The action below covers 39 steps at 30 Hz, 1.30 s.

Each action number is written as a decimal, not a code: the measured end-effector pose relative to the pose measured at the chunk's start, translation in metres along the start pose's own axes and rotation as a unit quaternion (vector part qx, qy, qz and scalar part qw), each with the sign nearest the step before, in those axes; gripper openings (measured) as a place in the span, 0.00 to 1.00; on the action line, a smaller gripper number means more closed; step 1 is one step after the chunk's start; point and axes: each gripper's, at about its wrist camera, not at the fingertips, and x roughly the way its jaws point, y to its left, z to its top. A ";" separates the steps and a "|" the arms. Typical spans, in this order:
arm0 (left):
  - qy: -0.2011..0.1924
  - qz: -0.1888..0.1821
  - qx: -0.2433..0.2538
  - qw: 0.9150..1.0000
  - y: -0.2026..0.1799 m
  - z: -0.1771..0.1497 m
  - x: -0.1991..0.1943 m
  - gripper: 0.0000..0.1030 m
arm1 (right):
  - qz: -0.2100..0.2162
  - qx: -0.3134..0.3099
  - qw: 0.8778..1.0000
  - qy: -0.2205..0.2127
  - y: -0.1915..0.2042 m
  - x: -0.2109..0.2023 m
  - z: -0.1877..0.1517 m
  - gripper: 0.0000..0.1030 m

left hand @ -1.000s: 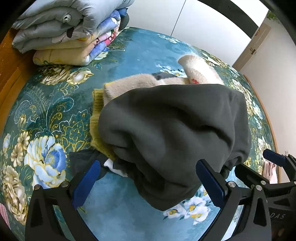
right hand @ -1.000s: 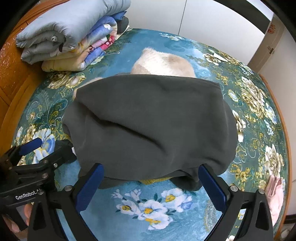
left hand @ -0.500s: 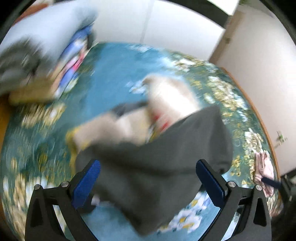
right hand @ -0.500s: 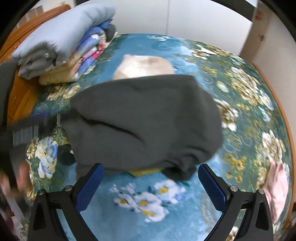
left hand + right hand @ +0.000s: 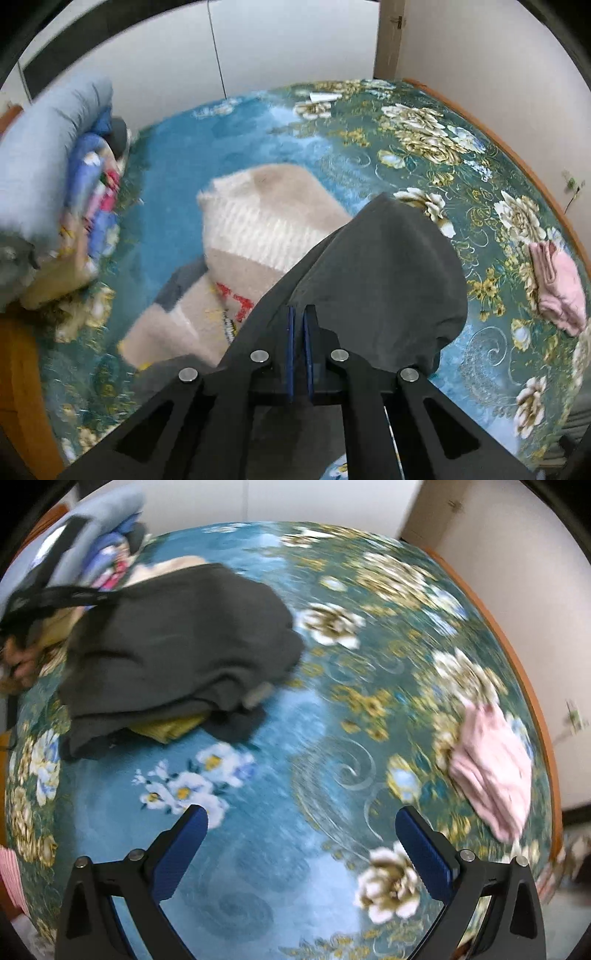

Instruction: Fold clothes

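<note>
Left tongs (image 5: 299,314) pinched on dark sweatshirt (image 5: 384,280); right tongs (image 5: 301,834) wide open, view blurred

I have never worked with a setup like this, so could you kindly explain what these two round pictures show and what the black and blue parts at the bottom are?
There is no robot here: a person holds a two-finger gripper in each hand, and each gripper carries a wide-angle camera looking forward along its fingers. That is why the pictures look round and bent.

One picture comes from the left gripper. Its blue pads are pressed together on a fold of the dark grey garment. The other comes from the right gripper, which is open and holds nothing.

Everything lies on a bed with a teal flowered cover. On it are a beige and white sweater partly under the grey garment, a pink garment off to the side, and a stack of folded quilts at the far end.
</note>
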 end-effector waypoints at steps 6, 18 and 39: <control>-0.046 -0.075 0.004 0.996 -0.050 -0.029 -0.084 0.04 | 0.028 0.071 0.997 -0.012 -0.030 -0.021 -0.020 1.00; 0.028 -0.303 0.057 0.951 -0.220 -0.131 -0.162 0.04 | -0.021 0.168 0.984 -0.060 -0.114 -0.093 -0.096 1.00; 0.246 -0.152 0.030 0.957 -0.322 -0.217 -0.075 0.06 | 0.214 0.274 0.936 0.056 -0.221 0.096 -0.141 1.00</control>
